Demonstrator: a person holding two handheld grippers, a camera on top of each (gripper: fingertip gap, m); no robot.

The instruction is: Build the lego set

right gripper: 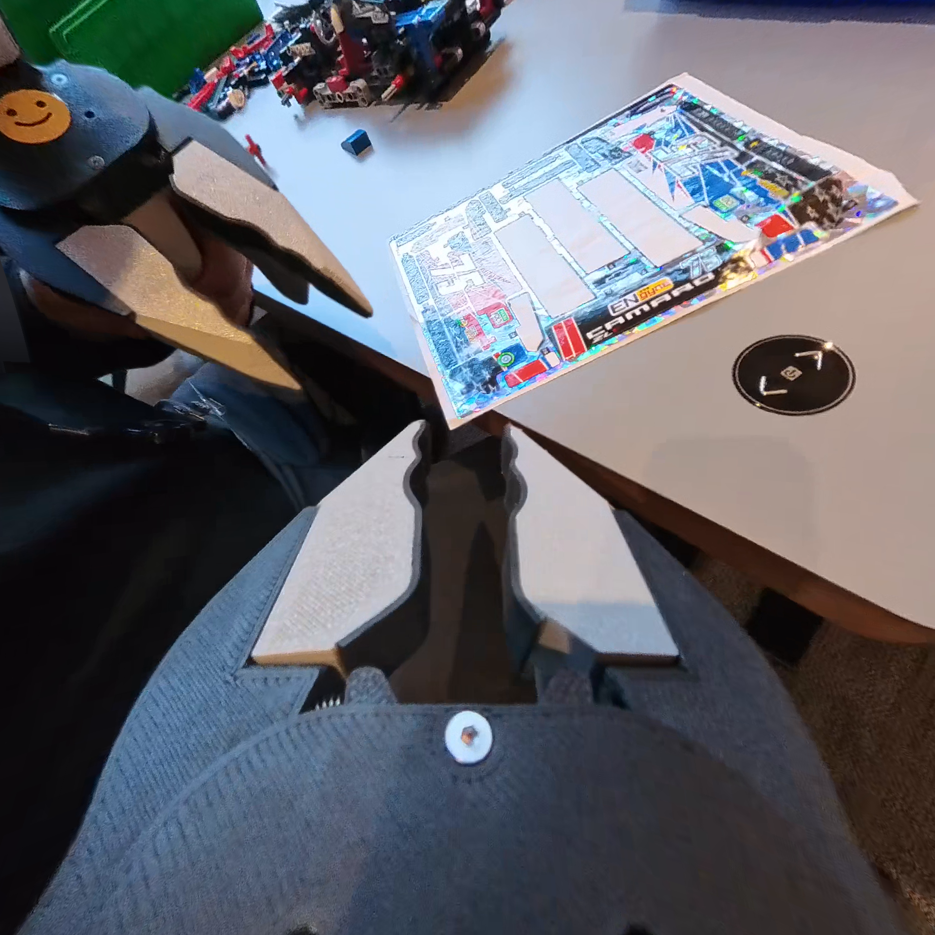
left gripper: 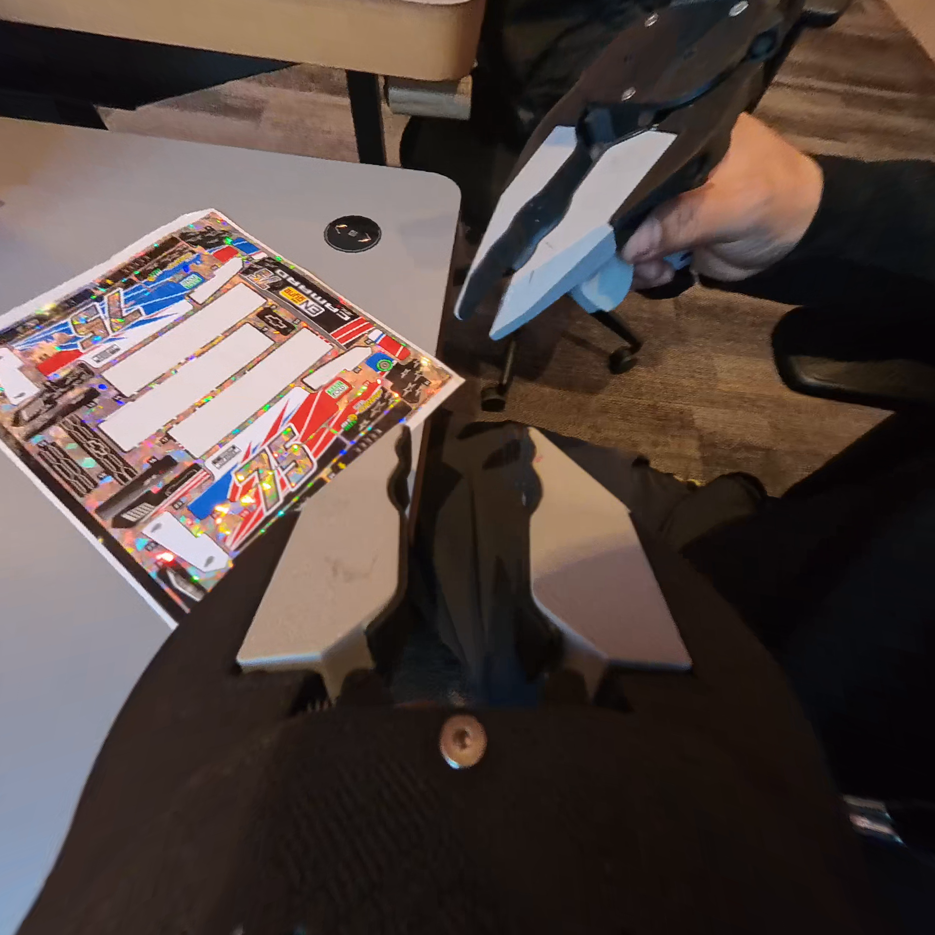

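Observation:
A glittery sticker sheet (left gripper: 202,394) with red, blue and white decals lies flat on the grey table (left gripper: 152,167), one corner poking past the table edge. My left gripper (left gripper: 465,435) is open and empty, just off that edge beside the corner. My right gripper (right gripper: 463,430) is open with a narrow gap, its left fingertip close under the sheet's (right gripper: 632,238) overhanging corner, not closed on it. A partly built lego model (right gripper: 384,45) in black, blue and red stands at the far end of the table (right gripper: 759,506). Each gripper shows in the other's view: right (left gripper: 478,321), left (right gripper: 331,346).
A loose blue piece (right gripper: 356,141) and a small red piece (right gripper: 253,146) lie between model and sheet. A black round disc (right gripper: 793,375) is set in the tabletop. A green box (right gripper: 152,35) stands far left. A chair base (left gripper: 622,354) and a second table (left gripper: 253,35) stand beyond. My right fingertips sit around 7 cm from my left ones.

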